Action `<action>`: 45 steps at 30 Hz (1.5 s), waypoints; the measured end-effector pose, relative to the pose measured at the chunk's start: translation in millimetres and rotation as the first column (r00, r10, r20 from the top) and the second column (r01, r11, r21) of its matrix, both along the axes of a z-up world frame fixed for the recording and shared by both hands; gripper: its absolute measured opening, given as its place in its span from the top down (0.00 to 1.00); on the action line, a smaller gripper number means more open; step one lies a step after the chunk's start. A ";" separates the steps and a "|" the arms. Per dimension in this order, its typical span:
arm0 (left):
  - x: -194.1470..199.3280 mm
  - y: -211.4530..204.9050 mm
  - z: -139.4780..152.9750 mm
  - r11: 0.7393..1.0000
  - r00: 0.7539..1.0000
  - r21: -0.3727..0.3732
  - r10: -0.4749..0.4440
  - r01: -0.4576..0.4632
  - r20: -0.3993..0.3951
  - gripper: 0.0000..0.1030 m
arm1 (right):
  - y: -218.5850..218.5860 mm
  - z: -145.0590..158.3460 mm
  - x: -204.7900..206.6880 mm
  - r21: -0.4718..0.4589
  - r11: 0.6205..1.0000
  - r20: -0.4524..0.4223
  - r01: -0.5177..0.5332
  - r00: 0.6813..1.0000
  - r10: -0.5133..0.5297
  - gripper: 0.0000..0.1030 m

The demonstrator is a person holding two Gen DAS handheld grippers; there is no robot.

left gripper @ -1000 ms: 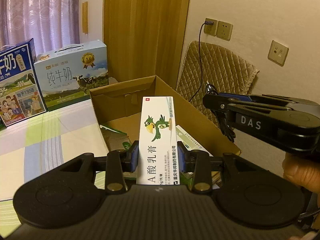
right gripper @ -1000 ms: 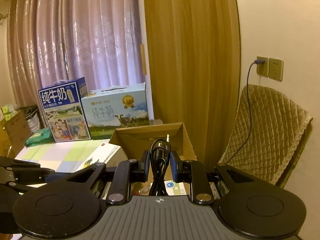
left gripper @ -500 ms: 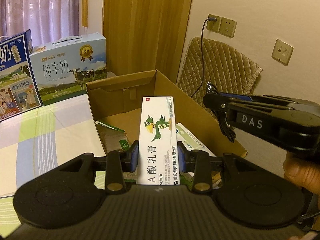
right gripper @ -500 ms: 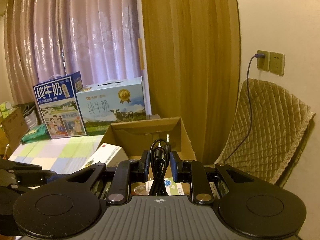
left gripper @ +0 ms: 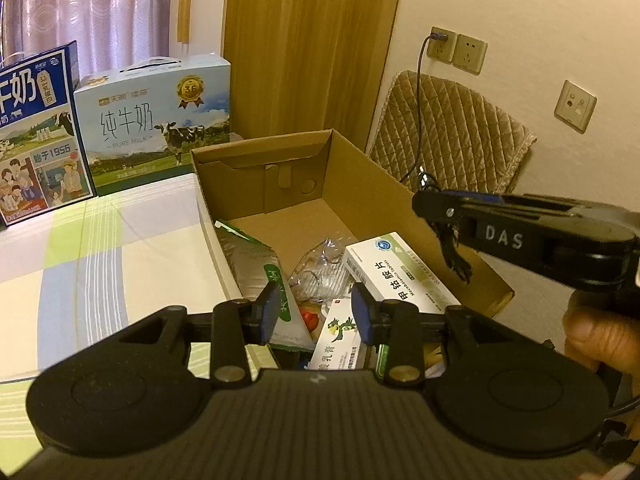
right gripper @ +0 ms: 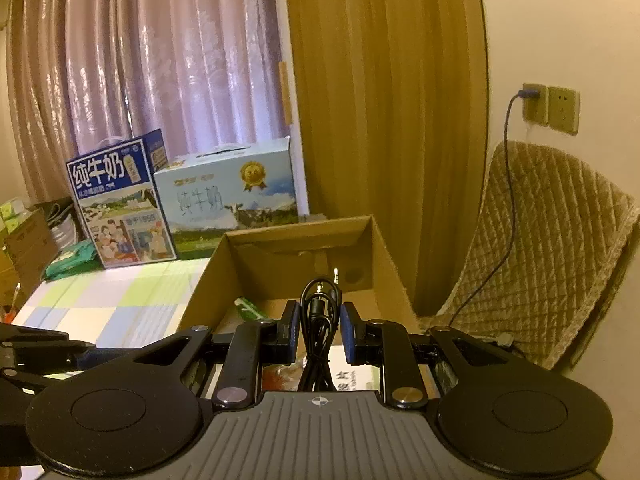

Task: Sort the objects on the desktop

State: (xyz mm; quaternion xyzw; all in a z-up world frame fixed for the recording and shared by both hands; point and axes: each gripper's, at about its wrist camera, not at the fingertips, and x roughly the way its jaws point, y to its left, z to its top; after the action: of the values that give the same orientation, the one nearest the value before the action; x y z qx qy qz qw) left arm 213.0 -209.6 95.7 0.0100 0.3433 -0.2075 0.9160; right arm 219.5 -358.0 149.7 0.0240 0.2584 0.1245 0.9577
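Observation:
My left gripper (left gripper: 316, 310) stands open over the near end of the open cardboard box (left gripper: 360, 184). Below its fingers the white ointment box with the green parrot (left gripper: 336, 340) lies inside, beside a white medicine box (left gripper: 400, 276), a green-and-silver pouch (left gripper: 256, 268) and clear plastic wrap (left gripper: 320, 268). My right gripper (right gripper: 319, 328) is shut on a coiled black audio cable (right gripper: 318, 308), held above the same cardboard box (right gripper: 296, 240). In the left wrist view the right gripper (left gripper: 424, 202) reaches in from the right with the cable (left gripper: 454, 254) dangling over the box's right wall.
Two milk cartons (left gripper: 156, 120) (left gripper: 36, 140) stand at the back of the checked tablecloth (left gripper: 120, 248). A quilted chair back (right gripper: 552, 248) is right of the box, with a charging cord (right gripper: 508, 184) running to a wall socket. A hand (left gripper: 596, 336) grips the right tool.
My left gripper opened and the parrot ointment box dropped from its fingers into the cardboard box. The right gripper kept its hold on the cable and barely moved.

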 end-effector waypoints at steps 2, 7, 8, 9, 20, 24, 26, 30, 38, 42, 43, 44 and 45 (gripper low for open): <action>-1.6 2.0 0.4 1.000 1.000 0.003 0.000 0.000 0.005 0.68 | 3.0 -0.5 0.2 0.000 1.000 -0.002 -0.004 1.000 0.004 0.82; -2.9 7.6 0.9 1.000 1.000 0.006 0.007 -0.007 0.008 0.67 | 7.8 1.2 0.9 0.003 1.000 0.000 -0.008 1.000 0.008 0.82; -2.9 8.5 1.1 1.000 1.000 0.005 0.008 -0.009 0.008 0.67 | 8.6 1.4 1.4 0.003 1.000 0.000 -0.009 1.000 0.009 0.82; -2.9 9.2 1.1 1.000 1.000 0.003 0.009 -0.009 0.008 0.66 | 9.3 1.4 1.7 0.002 1.000 -0.001 -0.010 1.000 0.010 0.82; -4.8 13.8 -0.3 1.000 1.000 -0.003 0.010 -0.010 0.008 0.59 | 14.9 4.5 1.4 0.037 0.999 0.042 -0.034 0.999 0.032 0.54; -6.7 18.5 -0.6 1.000 1.000 0.000 0.017 -0.017 0.009 0.55 | 10.1 3.7 -2.0 0.044 0.999 0.043 -0.017 0.999 0.016 0.47; -8.4 20.7 -1.2 1.000 1.000 0.001 0.021 -0.021 0.007 0.53 | 5.8 2.9 -3.8 0.050 0.999 0.037 -0.005 0.999 0.003 0.45; -14.5 26.1 -0.8 0.999 0.999 -0.005 0.034 -0.034 0.002 0.50 | -4.7 2.3 -10.7 0.055 0.998 0.027 0.019 0.999 -0.020 0.39; -42.4 35.4 6.5 0.998 0.998 -0.022 0.066 -0.066 0.005 0.32 | -21.6 12.2 -41.6 0.061 0.997 0.012 0.040 0.999 -0.041 0.21; -60.6 41.2 13.4 0.994 0.995 -0.043 0.103 -0.103 -0.002 0.22 | -26.1 16.9 -63.7 0.058 0.998 0.001 0.033 0.999 -0.033 0.09; -66.0 42.2 15.5 0.993 0.994 -0.047 0.112 -0.112 0.001 0.19 | -26.9 18.3 -70.0 0.051 0.998 -0.004 0.030 1.000 -0.030 0.08; -71.9 42.7 17.8 0.992 0.993 -0.048 0.120 -0.120 0.007 0.14 | -26.8 19.5 -75.9 0.043 0.999 -0.008 0.026 1.000 -0.026 0.05; -78.0 43.1 20.1 0.991 0.991 -0.049 0.129 -0.128 0.017 0.08 | -26.2 21.0 -81.8 0.033 0.999 -0.012 0.021 1.000 -0.021 0.03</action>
State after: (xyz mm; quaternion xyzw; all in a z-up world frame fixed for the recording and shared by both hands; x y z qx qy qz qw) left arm 134.9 -166.5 115.8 -0.0318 0.3289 -0.1560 0.9309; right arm 137.7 -384.3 170.7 0.0433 0.2614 0.1186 0.9569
